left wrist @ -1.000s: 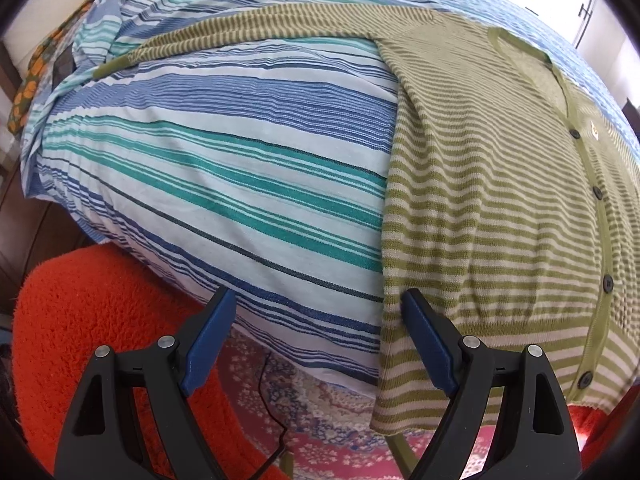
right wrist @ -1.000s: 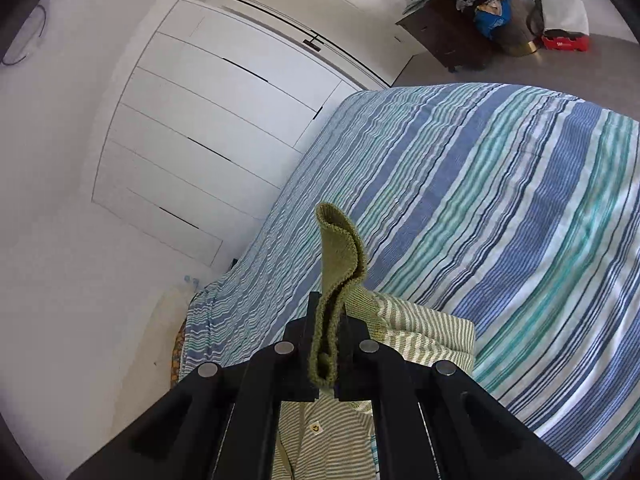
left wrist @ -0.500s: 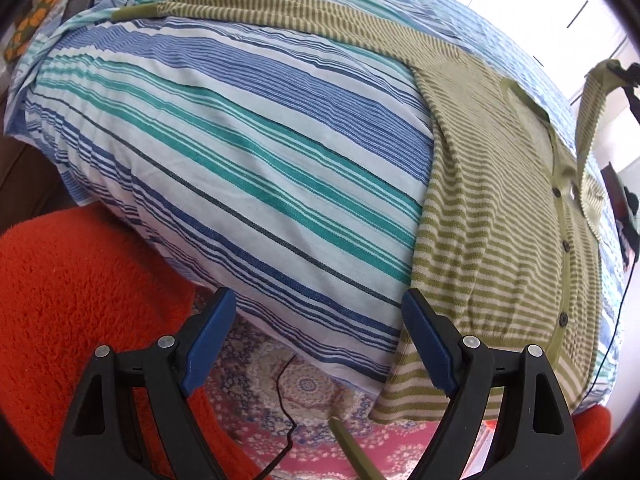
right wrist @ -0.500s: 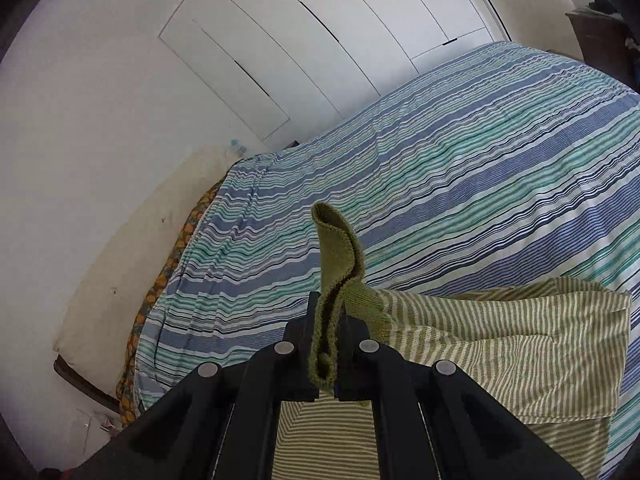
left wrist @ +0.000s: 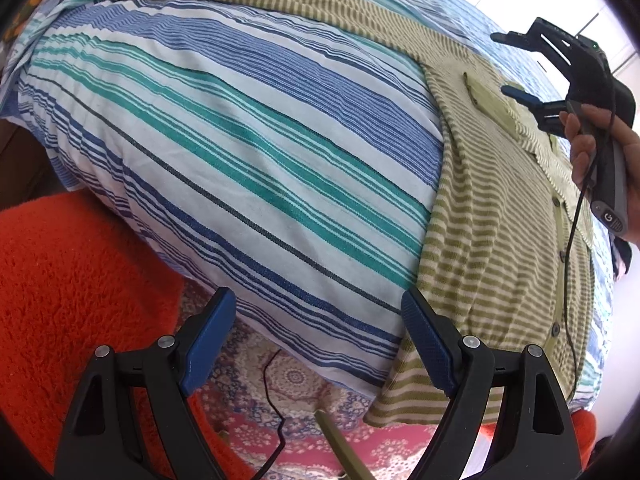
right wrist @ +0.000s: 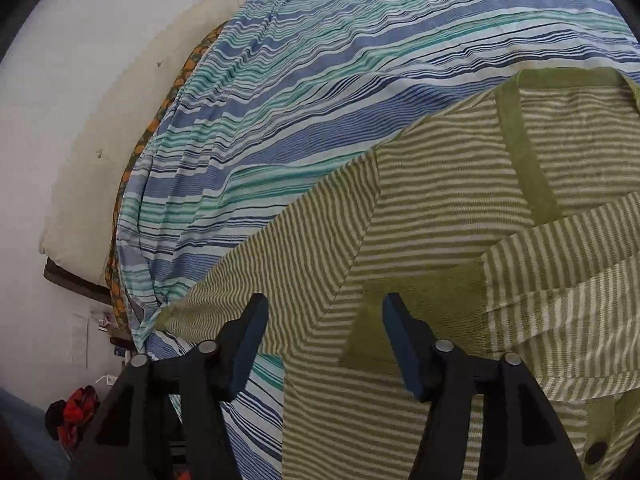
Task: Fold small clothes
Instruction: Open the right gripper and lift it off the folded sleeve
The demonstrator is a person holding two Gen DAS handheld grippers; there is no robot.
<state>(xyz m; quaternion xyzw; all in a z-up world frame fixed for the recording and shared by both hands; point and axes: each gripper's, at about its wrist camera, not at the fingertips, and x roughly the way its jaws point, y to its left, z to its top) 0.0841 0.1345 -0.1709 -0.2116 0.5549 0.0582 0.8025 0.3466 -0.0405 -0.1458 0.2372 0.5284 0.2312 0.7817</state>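
Green-striped cardigan [left wrist: 492,216] flat on bed [left wrist: 240,152], hem hanging over bed edge, far sleeve stretched twd top left. Near sleeve folded across chest w/ cuff [right wrist: 420,312] on top. Left tongs [left wrist: 316,344] released, gripping nothing, near hem corner. Right tongs [right wrist: 320,344] released, empty, just above cuff. Cardigan's right side cut off by frame. Hand [left wrist: 600,148] partly out of frame. Red rug [left wrist: 80,280] below bed.
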